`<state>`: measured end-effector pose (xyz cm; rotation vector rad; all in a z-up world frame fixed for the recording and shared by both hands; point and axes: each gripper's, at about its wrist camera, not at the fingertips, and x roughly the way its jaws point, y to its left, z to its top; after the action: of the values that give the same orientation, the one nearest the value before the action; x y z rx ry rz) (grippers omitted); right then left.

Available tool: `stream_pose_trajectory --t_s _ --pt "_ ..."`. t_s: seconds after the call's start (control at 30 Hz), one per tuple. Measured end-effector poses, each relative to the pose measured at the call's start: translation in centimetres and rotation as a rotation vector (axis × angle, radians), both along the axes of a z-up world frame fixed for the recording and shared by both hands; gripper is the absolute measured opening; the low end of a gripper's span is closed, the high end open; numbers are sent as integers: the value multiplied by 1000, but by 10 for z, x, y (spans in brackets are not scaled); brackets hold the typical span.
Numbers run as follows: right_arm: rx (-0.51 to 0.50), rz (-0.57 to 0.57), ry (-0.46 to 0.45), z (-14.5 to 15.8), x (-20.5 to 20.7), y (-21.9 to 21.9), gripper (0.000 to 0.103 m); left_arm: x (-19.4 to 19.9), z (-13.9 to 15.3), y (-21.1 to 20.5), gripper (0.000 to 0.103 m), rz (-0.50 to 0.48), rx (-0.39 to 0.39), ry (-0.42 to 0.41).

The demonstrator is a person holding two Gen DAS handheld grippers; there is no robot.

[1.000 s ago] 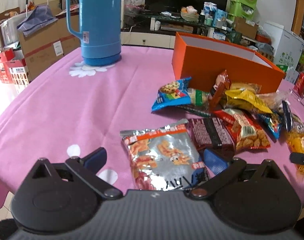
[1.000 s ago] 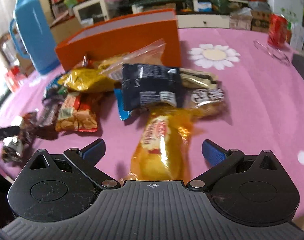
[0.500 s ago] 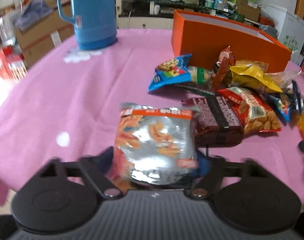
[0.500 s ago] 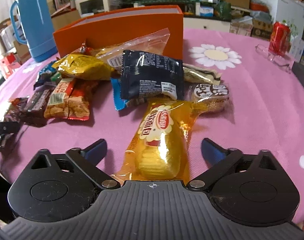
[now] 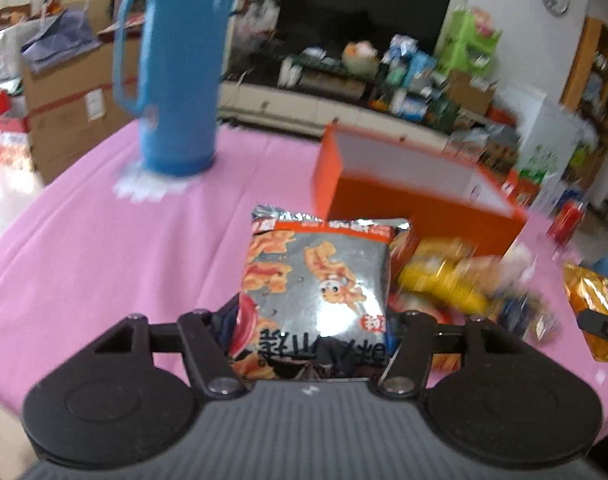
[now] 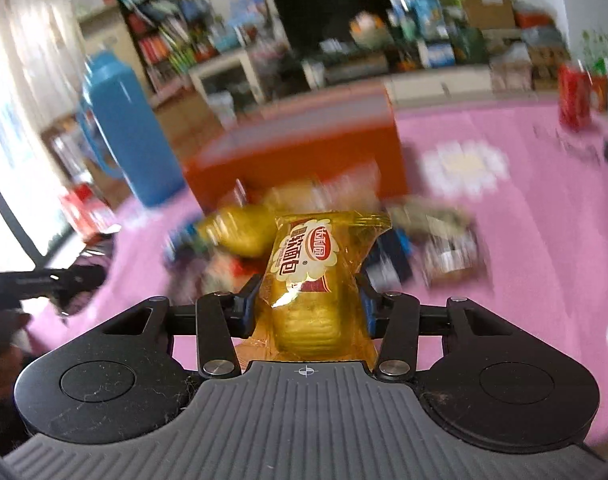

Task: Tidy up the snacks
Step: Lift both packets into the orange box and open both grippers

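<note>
While both views are blurred, the grips read clearly. The left gripper (image 5: 309,334), its fingers having just closed further, clamps a silver snack bag (image 5: 317,280) with orange print, held clear above the pink worktop (image 5: 104,248). The right gripper (image 6: 307,306) has just clenched on a yellow bread packet (image 6: 311,276), likewise lifted off the cloth. An orange box (image 5: 419,200) stands behind the remaining snack pile (image 5: 447,280). A blue flask (image 5: 176,68) stands to the box's left, well apart. A red can (image 6: 573,96) stands at far right.
</note>
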<state>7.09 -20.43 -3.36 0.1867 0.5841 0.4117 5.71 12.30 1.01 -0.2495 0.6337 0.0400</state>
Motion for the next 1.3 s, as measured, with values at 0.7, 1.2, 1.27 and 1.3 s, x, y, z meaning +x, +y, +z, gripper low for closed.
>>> stream_pose_trajectory --t_s 0.7,1.2,1.27,1.3 --pt "-119 -22 -83 10 278 67 44 260 -4 -76 76 -161 18 -1" --pt "-109 -9 -151 37 199 47 83 123 0 -64 102 -101 159 -28" --pt "-113 -24 -141 30 178 38 84 102 -9 -66 102 -100 183 -10" --pt "-110 -30 -126 24 167 33 84 93 -13 -67 102 -100 193 -2"
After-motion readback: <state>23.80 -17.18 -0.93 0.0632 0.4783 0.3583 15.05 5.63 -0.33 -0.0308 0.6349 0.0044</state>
